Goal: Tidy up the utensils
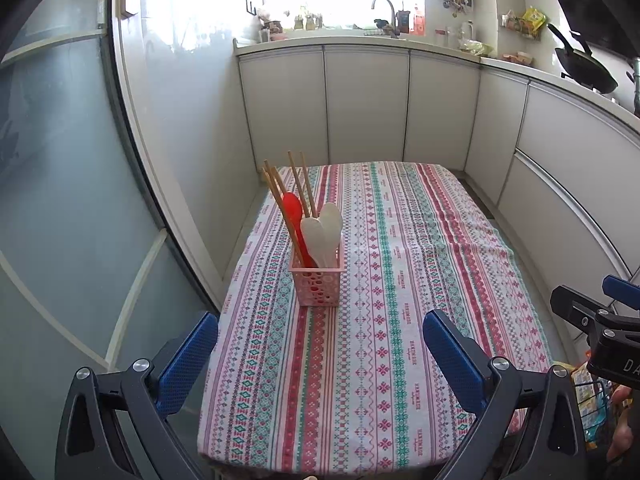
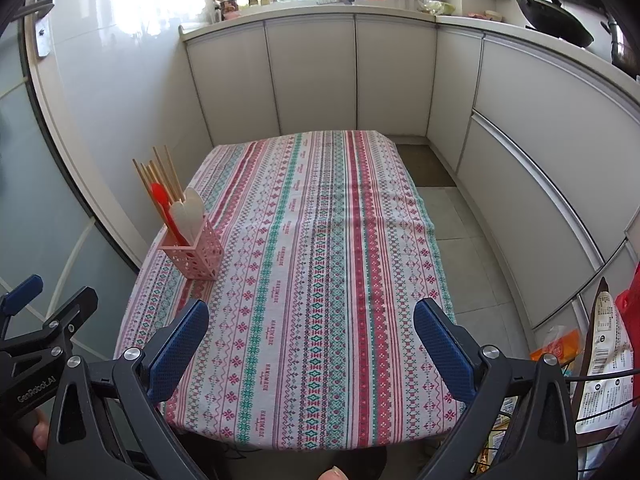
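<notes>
Kitchen corner with pale cabinet fronts on two sides, sink tap under a bright window, dark wok off to the right. Below that, worktop draped in a striped, cross-stitch-patterned cloth, bare of any loose cutlery as far as either view shows. Near its left edge, upright and well apart from both tools, pink perforated holder already loaded: wooden chopsticks fanned out and leaning at the back, red spoon bowl-up beside them, two white spoons bowl-up at the front right. Nothing tipped over, nothing lying flat on the cloth, nothing spilling from the holder. Judging from that, sorting looks finished or very nearly so; at most a straightening of the splayed chopsticks left, and no further item to collect visible anywhere on the cloth. Left gripper hovering over the near end of the worktop, blue pads spread wide, nothing between them. Right gripper likewise low over the near edge, pads wide apart and empty, holder off to its left. At the far right, beyond the worktop edge, wire basket with food packets, seemingly no part of the job.
</notes>
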The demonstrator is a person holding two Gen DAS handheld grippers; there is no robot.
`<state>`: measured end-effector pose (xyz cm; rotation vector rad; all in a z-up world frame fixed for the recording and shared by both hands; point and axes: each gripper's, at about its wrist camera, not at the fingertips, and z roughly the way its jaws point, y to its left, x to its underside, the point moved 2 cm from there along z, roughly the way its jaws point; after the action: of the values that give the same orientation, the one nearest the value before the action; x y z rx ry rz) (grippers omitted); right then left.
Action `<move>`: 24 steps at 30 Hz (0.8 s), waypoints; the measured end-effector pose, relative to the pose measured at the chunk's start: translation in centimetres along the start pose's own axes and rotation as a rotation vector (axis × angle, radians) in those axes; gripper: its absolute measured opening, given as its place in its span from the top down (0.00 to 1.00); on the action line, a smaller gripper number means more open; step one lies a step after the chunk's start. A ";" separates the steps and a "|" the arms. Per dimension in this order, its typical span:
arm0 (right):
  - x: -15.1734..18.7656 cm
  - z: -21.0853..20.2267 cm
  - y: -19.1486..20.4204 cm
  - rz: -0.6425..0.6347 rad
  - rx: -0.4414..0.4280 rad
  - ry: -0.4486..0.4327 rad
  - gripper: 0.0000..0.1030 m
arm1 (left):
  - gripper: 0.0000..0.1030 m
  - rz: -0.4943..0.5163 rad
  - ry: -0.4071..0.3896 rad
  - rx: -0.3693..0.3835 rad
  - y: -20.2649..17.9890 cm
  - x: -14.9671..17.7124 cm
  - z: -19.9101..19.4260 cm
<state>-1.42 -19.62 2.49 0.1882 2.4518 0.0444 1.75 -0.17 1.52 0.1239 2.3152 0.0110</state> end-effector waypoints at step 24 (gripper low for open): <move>0.1 0.3 0.3 -0.004 0.001 0.013 0.00 | 0.00 -0.004 0.021 0.010 0.1 0.0 0.2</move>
<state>-1.24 -19.31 2.27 0.1843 2.4654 0.0426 1.97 -0.08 1.39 0.1246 2.3362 -0.0011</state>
